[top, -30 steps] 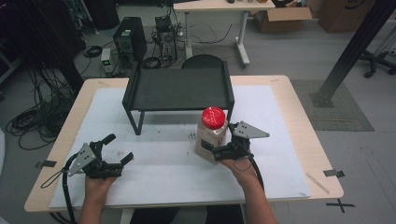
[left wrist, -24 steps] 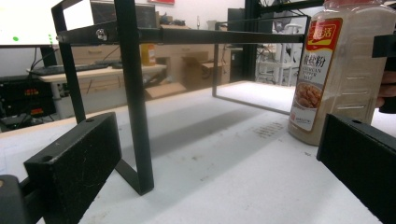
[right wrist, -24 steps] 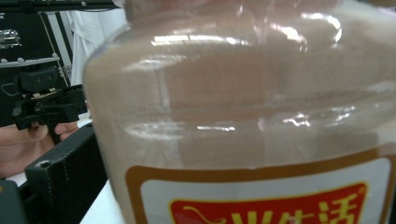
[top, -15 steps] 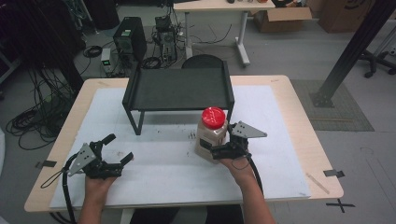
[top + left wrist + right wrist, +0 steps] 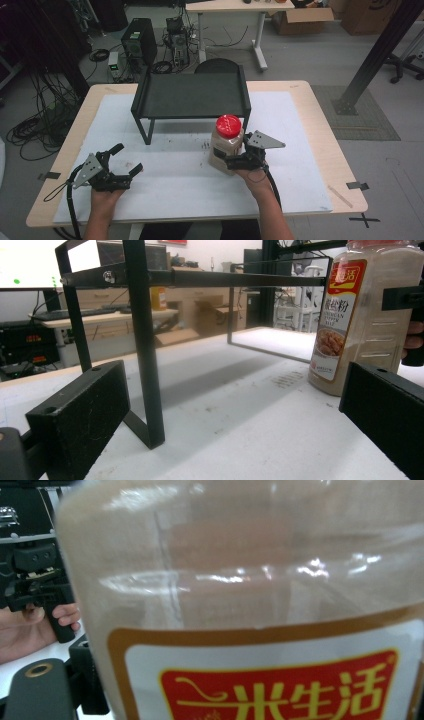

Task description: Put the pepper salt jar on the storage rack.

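A person sits at a wooden bench covered by a white mat, holding a two-jaw gripper in each hand. The right gripper has its jaws closed around the lower body of a tall clear spice jar with a red lid, filled with pale powder and carrying a red and orange label. The jar stands upright near the middle of the bench, just in front of the right front leg of a black metal shelf rack. Whether its base rests on the mat or is raised slightly cannot be told.

In the right gripper view the jar sits very close to the lens. In the left gripper view the same jar stands to the right, past the rack's leg.

The left gripper rests low near the front left of the bench, well apart from the jar, its jaws spread wide and holding nothing.

Compared with a second ago and half a second ago, almost nothing has moved: the jar, both hands and the rack sit where they did. The grip looks settled, so the work appears paused just before the jar is lifted, likely toward the rack
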